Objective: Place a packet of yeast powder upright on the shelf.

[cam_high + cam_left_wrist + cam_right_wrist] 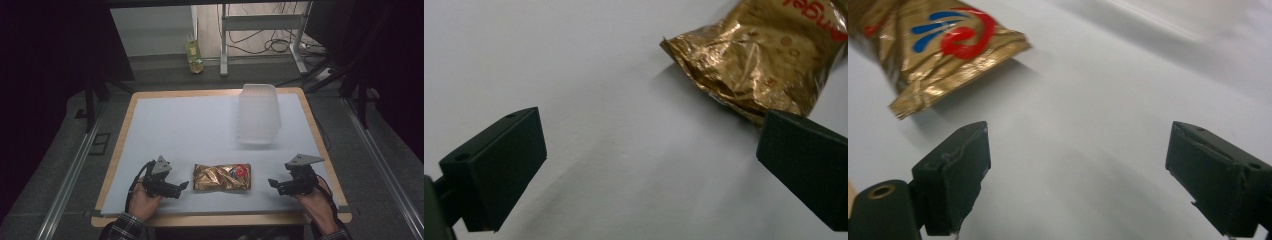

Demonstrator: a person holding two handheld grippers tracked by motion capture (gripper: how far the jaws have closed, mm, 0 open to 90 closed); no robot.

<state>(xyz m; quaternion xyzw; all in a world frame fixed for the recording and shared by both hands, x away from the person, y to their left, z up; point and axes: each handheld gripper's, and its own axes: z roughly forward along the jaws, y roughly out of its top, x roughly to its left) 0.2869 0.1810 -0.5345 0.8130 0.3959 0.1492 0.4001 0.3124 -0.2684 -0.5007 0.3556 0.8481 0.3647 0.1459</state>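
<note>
Bare table cover surrounds the snack bag; plastic tub stands behind.

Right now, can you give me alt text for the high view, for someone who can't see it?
A gold snack bag lies near the front edge of a white-covered table, between the left tongs and right tongs, each held open in a hand and not touching it. A clear plastic tub sits further back on the right.

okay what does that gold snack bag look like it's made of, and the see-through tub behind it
The snack bag looks like thin metallised foil film: shiny gold, sharply creased, with bright glints and a crimped end seam in the gripper views. The tub looks like thin translucent plastic with a frosted, milky finish; the white table cover shows faintly through its walls. Whether it is one tub or a nested stack is unclear.
</note>
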